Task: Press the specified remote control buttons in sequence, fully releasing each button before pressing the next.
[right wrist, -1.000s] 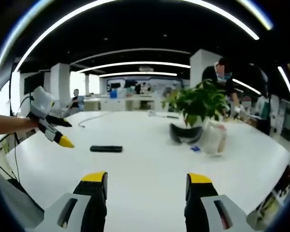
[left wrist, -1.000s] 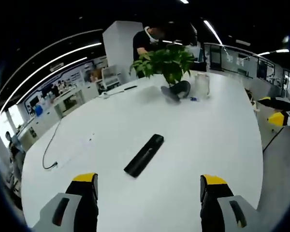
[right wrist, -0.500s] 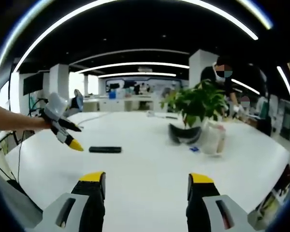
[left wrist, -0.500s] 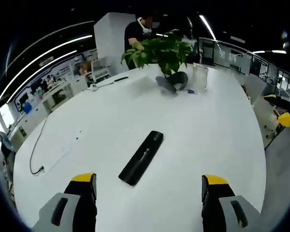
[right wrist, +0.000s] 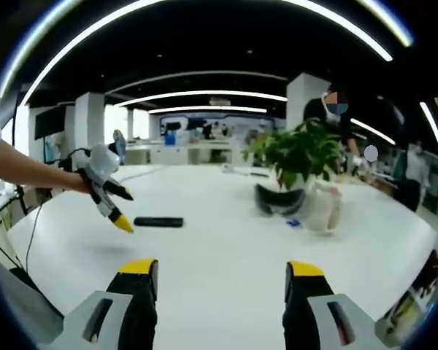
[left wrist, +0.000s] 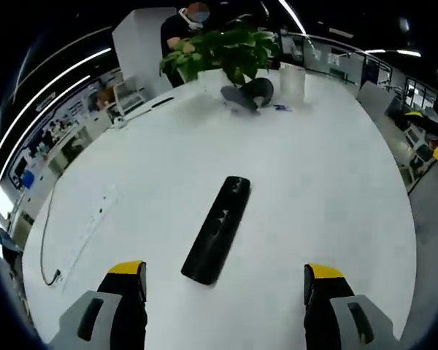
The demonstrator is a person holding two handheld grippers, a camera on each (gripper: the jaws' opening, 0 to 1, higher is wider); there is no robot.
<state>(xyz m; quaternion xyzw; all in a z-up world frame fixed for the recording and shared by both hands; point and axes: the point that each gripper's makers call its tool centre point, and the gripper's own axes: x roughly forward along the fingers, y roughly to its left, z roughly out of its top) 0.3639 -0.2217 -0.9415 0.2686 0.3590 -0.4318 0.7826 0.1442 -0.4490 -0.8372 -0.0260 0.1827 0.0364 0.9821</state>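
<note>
Left gripper view: slim black plastic remote control point(left wrist: 217, 230) flat on white tabletop point(left wrist: 328, 182), at 12 o'clock just ahead of left tongs point(left wrist: 224, 292), jaws wide apart, empty. Right tongs point(right wrist: 221, 286) likewise spread, holding nothing, well back. Likely light, rigid, prone to skid; press straight down on buttons, no grasp.

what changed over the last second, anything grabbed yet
The left gripper has moved down toward the remote control, its jaws open and nothing grabbed. The remote, the potted plant and the open right gripper stayed as they were.
</note>
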